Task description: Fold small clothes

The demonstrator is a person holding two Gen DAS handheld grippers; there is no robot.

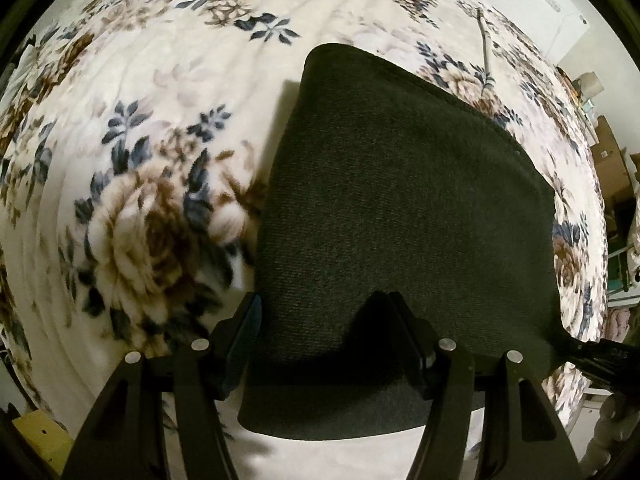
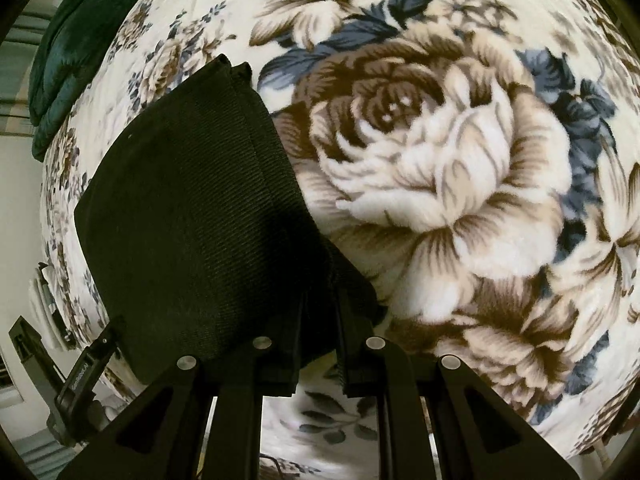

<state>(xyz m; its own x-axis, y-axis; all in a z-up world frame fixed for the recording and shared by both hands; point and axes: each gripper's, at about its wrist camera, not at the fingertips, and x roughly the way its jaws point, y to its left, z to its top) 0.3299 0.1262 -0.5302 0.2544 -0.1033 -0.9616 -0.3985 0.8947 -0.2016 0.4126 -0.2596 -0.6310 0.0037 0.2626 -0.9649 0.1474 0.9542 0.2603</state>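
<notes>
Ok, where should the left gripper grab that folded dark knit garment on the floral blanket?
Take the dark knit garment's near edge, coming steeply from above: it lies flat, and the left gripper's open jaws already straddle that edge beside the right gripper's pinch.

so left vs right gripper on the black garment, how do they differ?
The left gripper has jaws standing wide, straddling the black garment; the right gripper is pinched narrow on its edge. The left sits at the cloth's wide near edge, the right at a corner. Both point down over the floral blanket.

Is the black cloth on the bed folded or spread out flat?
Folded. In the right wrist view the black cloth shows stacked layers along its right edge, lying on the floral blanket.
</notes>
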